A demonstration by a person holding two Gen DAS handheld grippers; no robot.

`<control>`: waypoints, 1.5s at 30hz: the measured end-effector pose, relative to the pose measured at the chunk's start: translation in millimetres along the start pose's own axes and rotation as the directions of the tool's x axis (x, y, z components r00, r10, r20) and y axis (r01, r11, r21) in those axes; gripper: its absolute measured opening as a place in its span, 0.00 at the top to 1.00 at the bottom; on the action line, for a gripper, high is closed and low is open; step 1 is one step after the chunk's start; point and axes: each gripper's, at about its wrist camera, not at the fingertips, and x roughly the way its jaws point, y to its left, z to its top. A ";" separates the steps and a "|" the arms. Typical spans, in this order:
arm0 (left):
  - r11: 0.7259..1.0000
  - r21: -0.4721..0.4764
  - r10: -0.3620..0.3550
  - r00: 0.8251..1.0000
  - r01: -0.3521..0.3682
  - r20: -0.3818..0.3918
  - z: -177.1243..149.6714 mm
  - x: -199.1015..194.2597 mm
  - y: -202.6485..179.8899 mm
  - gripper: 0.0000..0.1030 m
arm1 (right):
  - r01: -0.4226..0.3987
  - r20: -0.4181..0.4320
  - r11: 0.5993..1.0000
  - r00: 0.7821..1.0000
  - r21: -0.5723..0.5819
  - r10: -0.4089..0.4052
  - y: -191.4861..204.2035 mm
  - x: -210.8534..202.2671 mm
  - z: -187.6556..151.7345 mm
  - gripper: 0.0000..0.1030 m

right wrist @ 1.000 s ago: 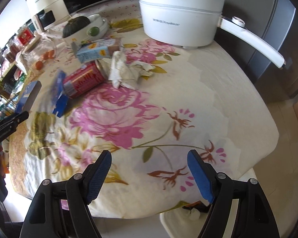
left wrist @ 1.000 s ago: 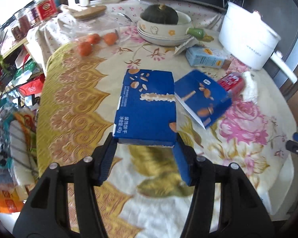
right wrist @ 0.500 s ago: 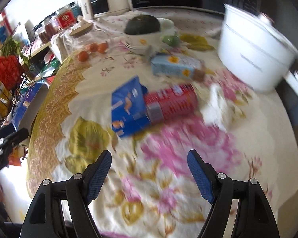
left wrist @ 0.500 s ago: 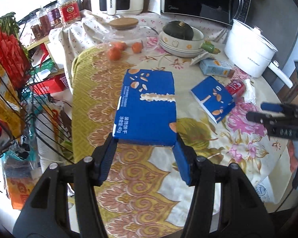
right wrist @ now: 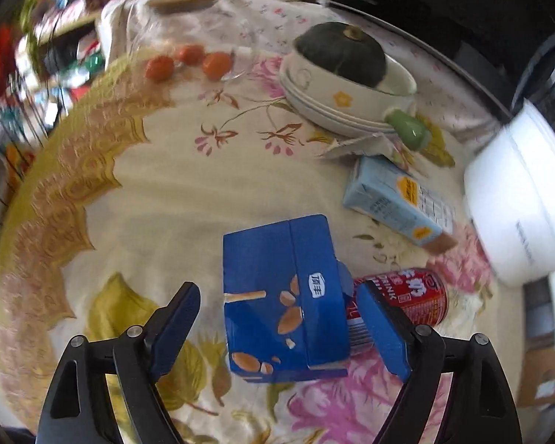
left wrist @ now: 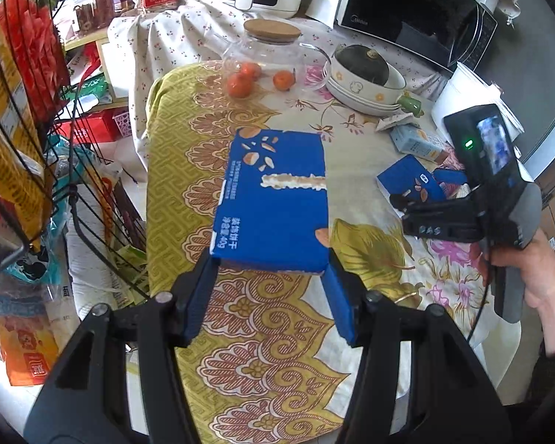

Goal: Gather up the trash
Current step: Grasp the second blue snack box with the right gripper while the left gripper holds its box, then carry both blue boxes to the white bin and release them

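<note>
Swinging in since a second ago, right gripper [right wrist: 277, 329] now straddles the second box [right wrist: 283, 309] on the table [right wrist: 166, 185], fingers apart. Left gripper [left wrist: 270, 292] stays clamped on the first box [left wrist: 273, 199], lifted clear. I judge closing comes next.

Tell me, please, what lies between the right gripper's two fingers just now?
In the right wrist view, the second blue biscuit box lies on the tablecloth between the open right gripper fingers, not yet clamped; a red can sits just beyond.

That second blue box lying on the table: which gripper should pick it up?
The right gripper: it is open, with the small blue box between its fingers. The left gripper already clamps another blue box.
</note>
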 end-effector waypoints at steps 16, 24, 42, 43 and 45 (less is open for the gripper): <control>0.999 -0.019 -0.047 0.999 0.047 -0.003 0.2 0.1 -5.1 0.44 | 0.009 0.006 0.995 1.000 -0.097 -0.009 13.7 -7.3 -16.0 0.33; 0.997 -0.005 -0.082 0.996 0.081 -0.028 -5.6 2.1 -17.9 0.44 | -0.135 0.074 0.991 0.988 -0.011 0.135 1.8 -79.7 -53.5 0.33; 0.964 0.003 -0.264 0.964 0.264 -0.029 -23.6 -19.8 -84.1 0.44 | -0.068 0.081 0.988 0.995 0.139 0.057 -84.9 -147.5 -185.5 0.33; 0.963 0.009 -0.268 0.963 0.268 -0.033 -25.3 -19.7 -88.8 0.44 | -0.065 0.077 0.986 0.996 0.152 0.054 -89.6 -148.2 -194.1 0.33; 0.961 0.021 -0.275 0.960 0.276 -0.040 -28.6 -19.7 -98.3 0.44 | -0.063 0.070 0.982 0.996 0.175 0.052 -98.8 -148.7 -210.4 0.33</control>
